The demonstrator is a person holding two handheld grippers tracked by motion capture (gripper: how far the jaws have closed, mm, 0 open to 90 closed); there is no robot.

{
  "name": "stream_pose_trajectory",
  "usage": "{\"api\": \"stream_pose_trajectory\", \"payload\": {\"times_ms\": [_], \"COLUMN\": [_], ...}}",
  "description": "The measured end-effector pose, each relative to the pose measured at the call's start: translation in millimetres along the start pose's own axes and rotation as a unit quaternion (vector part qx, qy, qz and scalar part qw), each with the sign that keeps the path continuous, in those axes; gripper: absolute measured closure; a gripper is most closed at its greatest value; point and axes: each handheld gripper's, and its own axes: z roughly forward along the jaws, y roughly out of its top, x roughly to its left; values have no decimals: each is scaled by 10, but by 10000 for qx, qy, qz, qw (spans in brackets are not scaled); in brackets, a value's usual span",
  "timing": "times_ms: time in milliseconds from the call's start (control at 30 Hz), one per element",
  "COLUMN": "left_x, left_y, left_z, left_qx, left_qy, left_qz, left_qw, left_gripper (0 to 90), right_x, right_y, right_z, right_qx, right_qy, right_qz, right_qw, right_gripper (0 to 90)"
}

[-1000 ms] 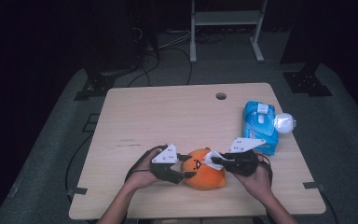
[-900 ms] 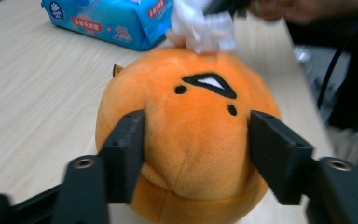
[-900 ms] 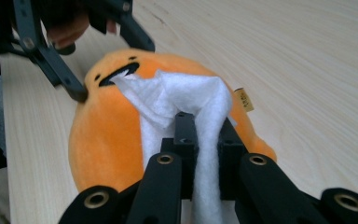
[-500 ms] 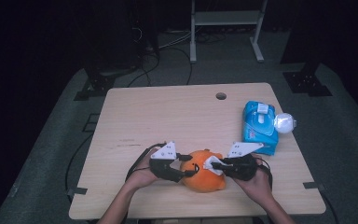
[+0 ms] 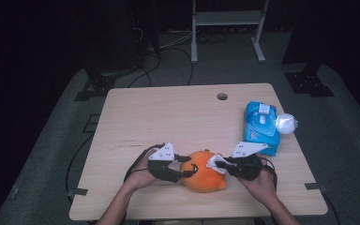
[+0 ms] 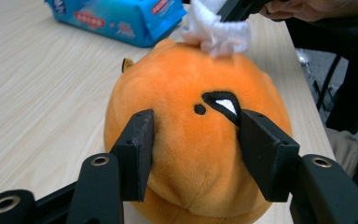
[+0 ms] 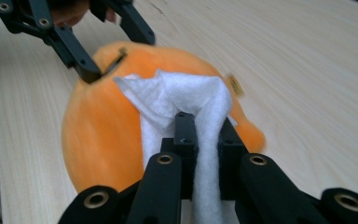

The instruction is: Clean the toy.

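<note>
An orange plush toy (image 5: pixel 205 178) lies on the table near the front edge. My left gripper (image 5: pixel 190 167) holds it from the left, and its jaws have just been closing. In the left gripper view both pads (image 6: pixel 137 149) press into the plush toy (image 6: pixel 191 107) beside its black eye mark. My right gripper (image 5: pixel 218 165) comes from the right and is shut on a crumpled white wipe (image 7: pixel 182 95). The wipe (image 6: pixel 216 30) rests against the top of the plush toy (image 7: pixel 102 135). The left gripper (image 7: pixel 116 53) shows at the far side in the right gripper view.
A blue pack of wipes (image 5: pixel 261 126) lies at the table's right edge, with a white round object (image 5: pixel 286 123) beside it. The wooden table (image 5: pixel 168 122) has a small hole (image 5: pixel 222 96) near its back edge. Cables and stand legs lie on the floor behind.
The left gripper's jaws sit a little tighter on the plush toy. Both hands stay about where they were, and the wipe stays on the plush.
</note>
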Motion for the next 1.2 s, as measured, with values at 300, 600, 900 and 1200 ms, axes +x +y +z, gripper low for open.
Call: {"api": "stream_pose_trajectory", "payload": {"times_ms": [300, 600, 900, 1200], "left_x": [73, -23, 86, 125], "left_y": [-45, 91, -19, -52], "left_z": [-38, 19, -54, -87], "left_qx": [13, -39, -46, 10], "left_qy": [115, 42, 84, 176], "left_qz": [-377, -145, -498, -622], "left_qw": [9992, 9999, 9987, 9979], "left_gripper": [436, 407, 434, 434], "right_x": [63, 158, 39, -26], "right_y": [22, 59, -18, -67], "right_z": [-27, 39, 26, -16], "right_qx": [-146, -87, -78, 2], "right_qy": [143, 162, 273, 264], "right_qz": [13, -252, -5, 130], "right_qw": [9998, 9995, 9996, 9996], "right_gripper": [818, 816, 815, 815]}}
